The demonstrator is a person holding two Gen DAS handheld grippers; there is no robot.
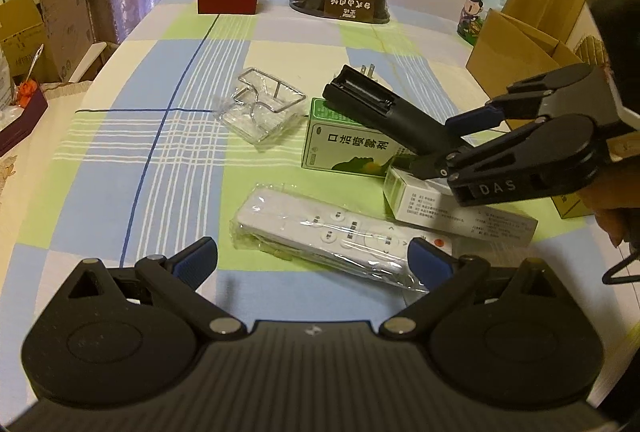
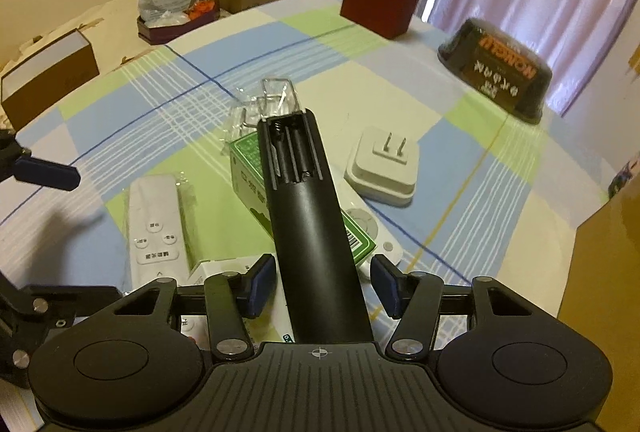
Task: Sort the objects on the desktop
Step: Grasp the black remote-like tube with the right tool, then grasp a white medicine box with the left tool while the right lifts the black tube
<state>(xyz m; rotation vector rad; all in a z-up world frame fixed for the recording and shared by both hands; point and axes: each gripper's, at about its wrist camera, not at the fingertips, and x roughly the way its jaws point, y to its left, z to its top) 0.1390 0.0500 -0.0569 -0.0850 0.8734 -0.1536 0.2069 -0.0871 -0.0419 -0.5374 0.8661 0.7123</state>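
The right gripper sits around the black remote, battery slot up, but its pads stand apart from the sides. The remote slants over the green box. The left gripper hovers wide open above the bagged white remote on the checked tablecloth.

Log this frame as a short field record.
left gripper: open, above the white remote in a clear bag
right gripper: open, fingers straddling the black remote control, narrow gaps visible
black remote control: battery bay uncovered, tilted across the green cardboard carton
nearby: white two-pin plug adapter; clear plastic tray
surface: checked tablecloth
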